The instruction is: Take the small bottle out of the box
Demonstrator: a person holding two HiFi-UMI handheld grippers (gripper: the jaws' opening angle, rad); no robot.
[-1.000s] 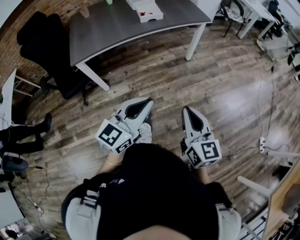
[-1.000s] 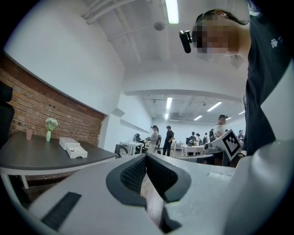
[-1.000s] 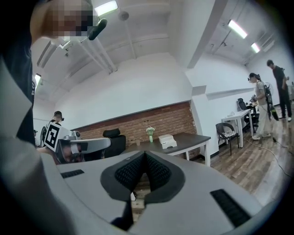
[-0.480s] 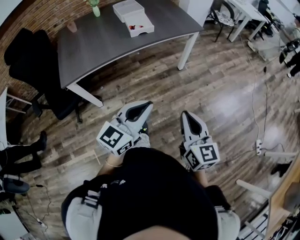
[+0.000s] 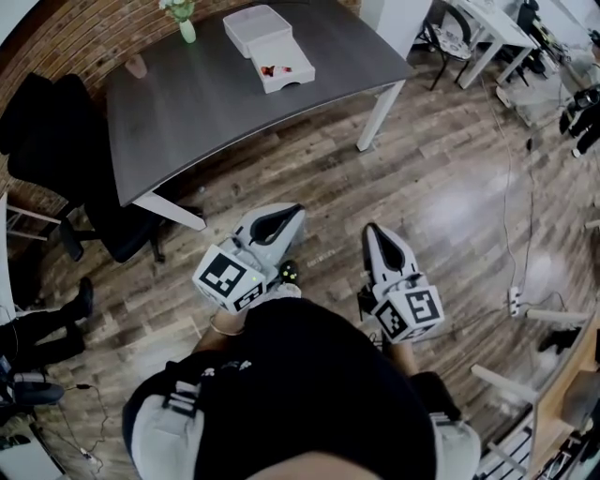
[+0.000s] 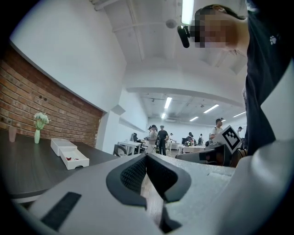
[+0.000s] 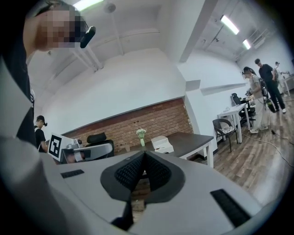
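A white open box (image 5: 287, 71) lies on the dark grey table (image 5: 206, 103), its lid-like second tray (image 5: 256, 28) just behind it. Something small and red lies inside the box; I cannot make out a bottle. The box also shows in the left gripper view (image 6: 75, 159) and far off in the right gripper view (image 7: 161, 144). My left gripper (image 5: 300, 208) and right gripper (image 5: 367, 228) are held low in front of the person's body, over the wooden floor, well short of the table. Both are shut with nothing between the pads (image 6: 136, 173) (image 7: 130, 170).
A vase of flowers (image 5: 184, 21) and a pink cup (image 5: 137, 66) stand at the table's far left. A black office chair (image 5: 56, 131) sits left of the table. White desks and chairs (image 5: 478, 28) stand at the far right; people stand in the background (image 6: 161, 138).
The table and box have slid lower and closer in the head view as the person nears them. Both grippers keep the same pose in front of the body.
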